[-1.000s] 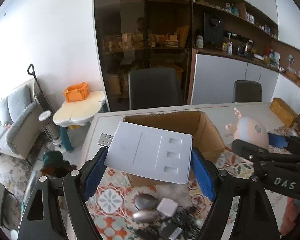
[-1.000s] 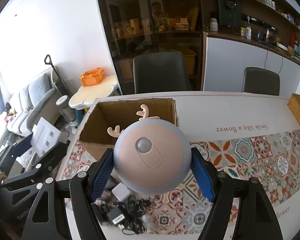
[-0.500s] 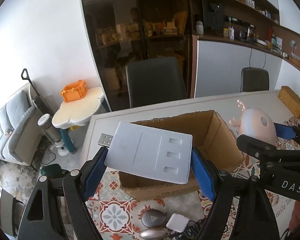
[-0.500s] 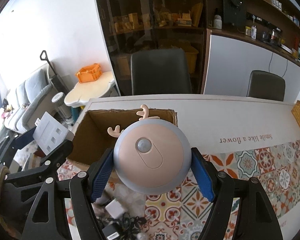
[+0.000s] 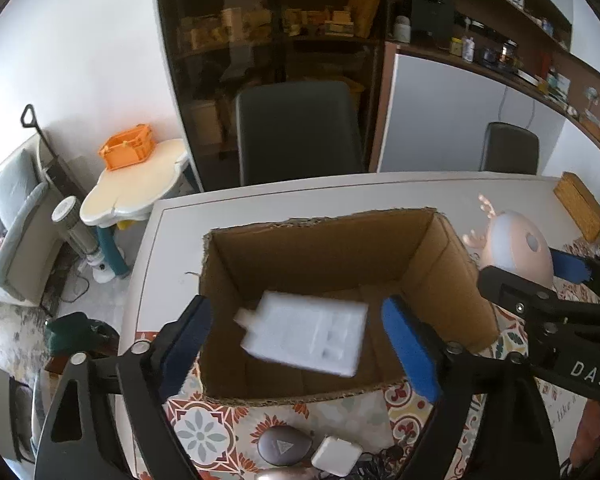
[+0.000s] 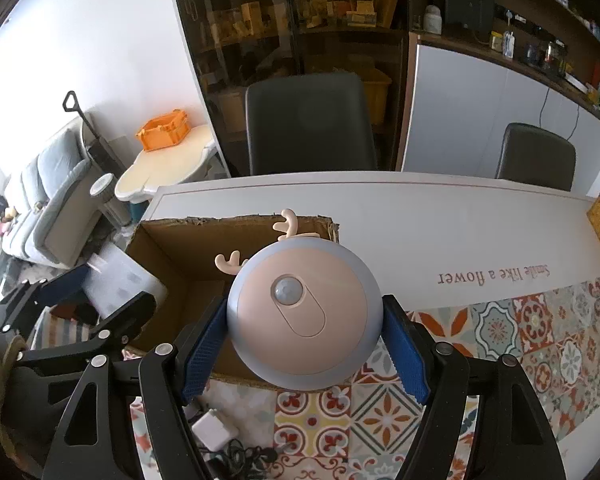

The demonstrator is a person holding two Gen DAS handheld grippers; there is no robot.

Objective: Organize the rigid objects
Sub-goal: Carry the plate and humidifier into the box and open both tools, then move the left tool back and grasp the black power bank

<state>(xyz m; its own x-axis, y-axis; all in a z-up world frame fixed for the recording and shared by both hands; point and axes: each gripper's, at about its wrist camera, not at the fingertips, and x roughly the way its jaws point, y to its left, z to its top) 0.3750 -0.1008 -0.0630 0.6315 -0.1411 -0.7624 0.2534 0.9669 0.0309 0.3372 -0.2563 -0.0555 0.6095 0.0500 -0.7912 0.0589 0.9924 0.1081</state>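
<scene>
The left gripper hung over the cardboard box, its jaws opening, and the white USB device sat blurred between the blue pads with a gap on either side — apparently dropping into the box. To do that release well, the jaws needed to spread fully and hold over the opening until the device settled, so that neither pad clipped it.

The right gripper clamped the round pink-and-grey antlered sensor light at the box's near right corner; its turn likely came next, further over the opening.

The left wrist view looked into the box and showed a grey oval remote and a white charger lying on the patterned mat. Only the right wrist view showed the mat's lettering, far across the table.
</scene>
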